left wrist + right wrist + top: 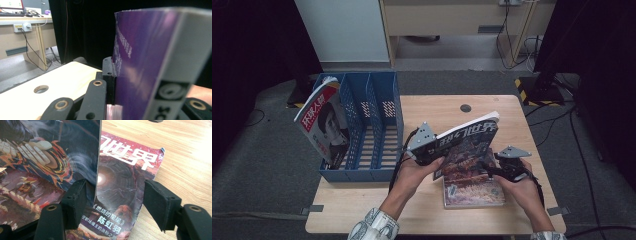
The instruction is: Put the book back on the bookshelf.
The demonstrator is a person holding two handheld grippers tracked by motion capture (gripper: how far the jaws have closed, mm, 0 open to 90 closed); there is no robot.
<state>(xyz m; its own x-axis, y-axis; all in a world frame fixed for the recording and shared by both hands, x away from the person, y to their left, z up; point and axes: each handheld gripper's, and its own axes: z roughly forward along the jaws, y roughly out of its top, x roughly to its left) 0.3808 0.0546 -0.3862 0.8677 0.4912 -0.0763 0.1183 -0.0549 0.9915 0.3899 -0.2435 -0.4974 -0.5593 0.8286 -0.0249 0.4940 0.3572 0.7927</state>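
High view: the left claw [428, 150] grips a purple magazine [467, 142] upright, just right of the blue file rack [362, 125]. The right claw [507, 165] gapes, nothing pinched. One magazine racked [324, 125], one flat [472, 182] on the bench [432, 107]; filing unfinished.

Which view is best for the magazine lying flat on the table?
Right gripper view: the flat magazine shows its cover title and artwork close up between the open jaws. High view shows it small, partly under the lifted magazine. Left gripper view gives the lifted one's spine.
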